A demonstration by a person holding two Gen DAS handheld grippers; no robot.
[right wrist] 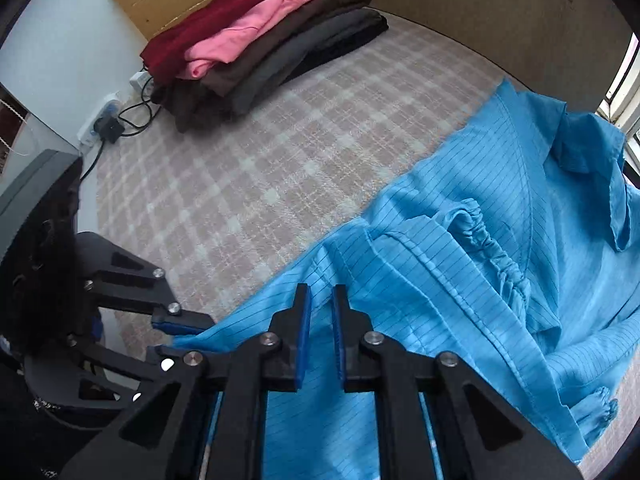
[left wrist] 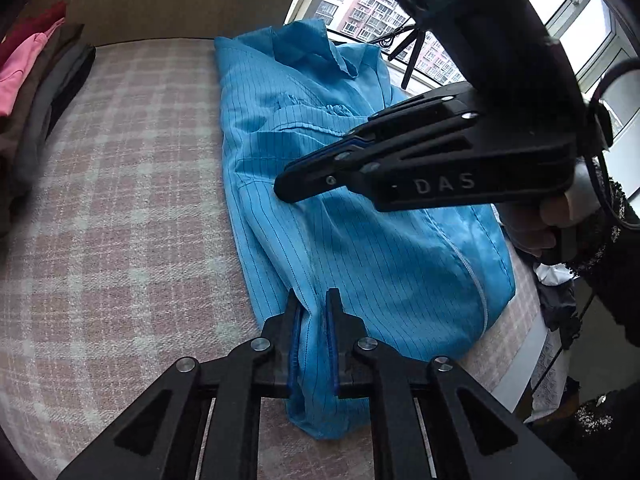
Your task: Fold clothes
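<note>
A checked blanket (right wrist: pixel 280 168) covers the bed, with a blue coat (left wrist: pixel 360 248) lying lengthwise across it. The left tool (left wrist: pixel 314 320) pinches the coat's hem; the right tool (right wrist: pixel 320 320), slightly spread, hovers above the coat.

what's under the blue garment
The blue garment lies on a pink checked blanket, which shows around it. Whatever else lies beneath the cloth is covered.
</note>
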